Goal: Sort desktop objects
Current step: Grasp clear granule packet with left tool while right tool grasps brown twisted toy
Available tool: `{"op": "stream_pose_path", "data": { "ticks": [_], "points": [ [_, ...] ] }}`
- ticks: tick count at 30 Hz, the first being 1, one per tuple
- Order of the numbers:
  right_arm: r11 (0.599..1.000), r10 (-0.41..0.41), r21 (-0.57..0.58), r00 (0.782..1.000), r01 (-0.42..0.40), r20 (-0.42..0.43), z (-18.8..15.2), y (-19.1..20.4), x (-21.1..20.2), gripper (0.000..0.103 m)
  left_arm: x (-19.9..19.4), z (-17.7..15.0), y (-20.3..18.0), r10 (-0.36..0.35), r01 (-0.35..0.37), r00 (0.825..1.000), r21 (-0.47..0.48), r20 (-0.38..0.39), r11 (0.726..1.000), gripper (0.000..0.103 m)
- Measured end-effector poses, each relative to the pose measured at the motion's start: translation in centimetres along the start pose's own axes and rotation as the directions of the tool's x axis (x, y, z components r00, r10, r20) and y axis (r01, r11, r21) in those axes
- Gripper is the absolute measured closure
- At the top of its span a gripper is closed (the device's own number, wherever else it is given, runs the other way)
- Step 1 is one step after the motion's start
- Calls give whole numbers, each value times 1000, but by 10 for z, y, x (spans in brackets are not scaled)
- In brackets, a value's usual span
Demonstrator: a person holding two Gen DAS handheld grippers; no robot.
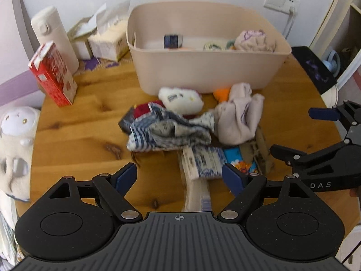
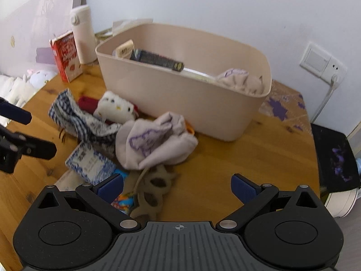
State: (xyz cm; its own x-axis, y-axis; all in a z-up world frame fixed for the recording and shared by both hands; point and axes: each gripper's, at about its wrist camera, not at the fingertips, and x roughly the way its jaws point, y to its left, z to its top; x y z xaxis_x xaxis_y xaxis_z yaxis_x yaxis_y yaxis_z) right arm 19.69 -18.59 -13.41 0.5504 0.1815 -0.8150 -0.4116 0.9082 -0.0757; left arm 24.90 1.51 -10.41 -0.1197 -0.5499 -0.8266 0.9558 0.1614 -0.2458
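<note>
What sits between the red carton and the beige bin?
Bare wooden tabletop between the red carton and the beige bin; the white bottle stands behind. Left wrist view.

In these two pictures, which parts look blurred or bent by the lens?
Left wrist view: the striped cloth and white plush are smeared by blur, and the bin bulges from fisheye bending. Right wrist view: the lilac cloth is soft, the table edge curves, and the corners are dark.

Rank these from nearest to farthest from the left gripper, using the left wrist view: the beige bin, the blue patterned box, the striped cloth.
From the left gripper:
1. Blue patterned box, just ahead, slightly right.
2. Striped cloth, mid-table.
3. Beige bin, at the back.
</note>
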Motion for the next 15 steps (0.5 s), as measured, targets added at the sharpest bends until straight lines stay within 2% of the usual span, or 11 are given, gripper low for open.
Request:
{"op": "stream_pose_path", "data": {
  "ticks": [6, 12, 15],
  "points": [
    [1000, 31, 4, 998, -31, -50, -8, 4, 13, 0, 22, -10, 1, -18, 16, 996, -21, -84, 1000, 19],
    [997, 77, 9, 994, -77, -82, -13, 13, 27, 0, 42, -15, -3, -8, 10, 990, 12, -143, 1000, 19],
    [998, 69, 15, 993, -68, -95, -14, 14, 35, 0, 52, -16, -1, -3, 5, 986, 13, -166, 1000, 19]
  ]
}}
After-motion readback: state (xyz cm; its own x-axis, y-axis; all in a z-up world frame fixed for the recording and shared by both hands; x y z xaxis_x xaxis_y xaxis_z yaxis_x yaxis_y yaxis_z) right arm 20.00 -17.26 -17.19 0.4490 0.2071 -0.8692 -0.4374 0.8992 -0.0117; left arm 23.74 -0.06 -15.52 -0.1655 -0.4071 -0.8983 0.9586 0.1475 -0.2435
